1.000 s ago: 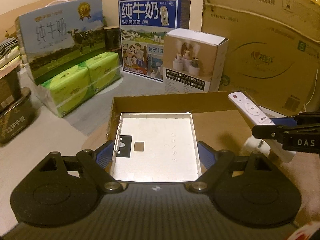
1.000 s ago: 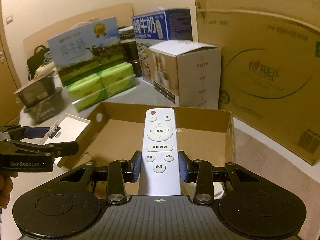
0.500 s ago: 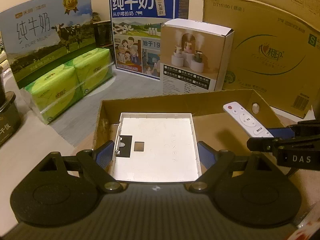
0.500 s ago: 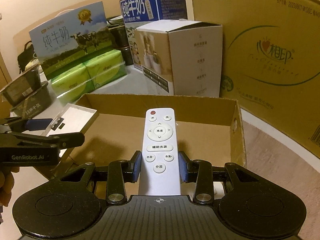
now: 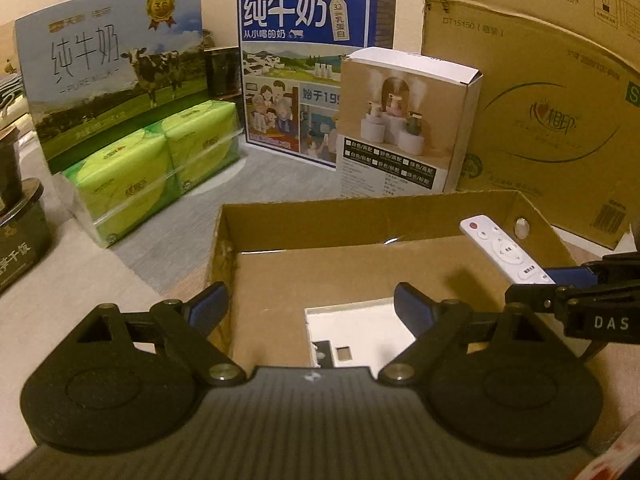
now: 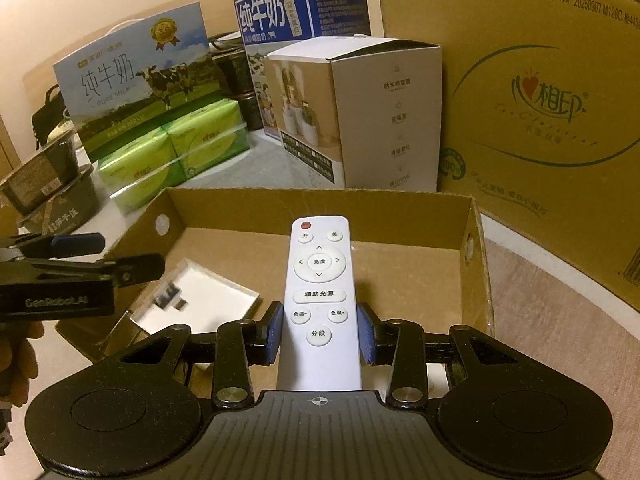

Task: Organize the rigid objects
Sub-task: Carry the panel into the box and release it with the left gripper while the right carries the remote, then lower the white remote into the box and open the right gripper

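Dropped since half a second ago: flat white square plastic panel, earlier clamped in left tool, now lies on floor of open brown cardboard box. Left tool spread apart, empty, above it. One item stowed, likely. Right tool clamped on slim white remote control, held over box; judged next to go in. Panel's near edge hidden behind tool body.

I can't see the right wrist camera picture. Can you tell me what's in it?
The right gripper holds a white remote between its blue fingers, above an open cardboard box. A flat white panel lies inside, with the left gripper open above it. Milk cartons and boxes stand behind.
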Motion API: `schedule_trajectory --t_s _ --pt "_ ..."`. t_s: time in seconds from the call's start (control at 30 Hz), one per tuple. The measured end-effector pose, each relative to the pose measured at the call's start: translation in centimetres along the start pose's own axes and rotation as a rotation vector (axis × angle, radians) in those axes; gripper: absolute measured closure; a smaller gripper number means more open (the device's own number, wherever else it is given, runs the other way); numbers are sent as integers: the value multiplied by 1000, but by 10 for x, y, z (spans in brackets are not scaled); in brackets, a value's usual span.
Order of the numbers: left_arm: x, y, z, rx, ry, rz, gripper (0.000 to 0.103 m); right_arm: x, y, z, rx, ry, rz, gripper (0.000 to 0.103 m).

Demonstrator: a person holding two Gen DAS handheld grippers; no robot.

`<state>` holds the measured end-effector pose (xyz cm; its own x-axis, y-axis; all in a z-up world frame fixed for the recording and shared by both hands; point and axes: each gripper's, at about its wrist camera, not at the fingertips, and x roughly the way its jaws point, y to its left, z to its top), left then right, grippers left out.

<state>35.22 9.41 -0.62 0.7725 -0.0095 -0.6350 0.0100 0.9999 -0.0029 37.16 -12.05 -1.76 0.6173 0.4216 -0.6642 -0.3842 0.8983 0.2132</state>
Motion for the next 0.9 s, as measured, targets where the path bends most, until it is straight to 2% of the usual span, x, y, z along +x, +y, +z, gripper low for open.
schedule_trajectory --t_s 0.73,0.83,0.9 --pt "-10 1 -1 5 -6 -6 15 -2 4 3 17 -14 2 64" --pt "-10 1 -2 8 0 0 15 1 2 3 36 -23 39 64" --pt "-11 0 -3 18 -1 10 14 -1 3 2 21 -51 23 54"
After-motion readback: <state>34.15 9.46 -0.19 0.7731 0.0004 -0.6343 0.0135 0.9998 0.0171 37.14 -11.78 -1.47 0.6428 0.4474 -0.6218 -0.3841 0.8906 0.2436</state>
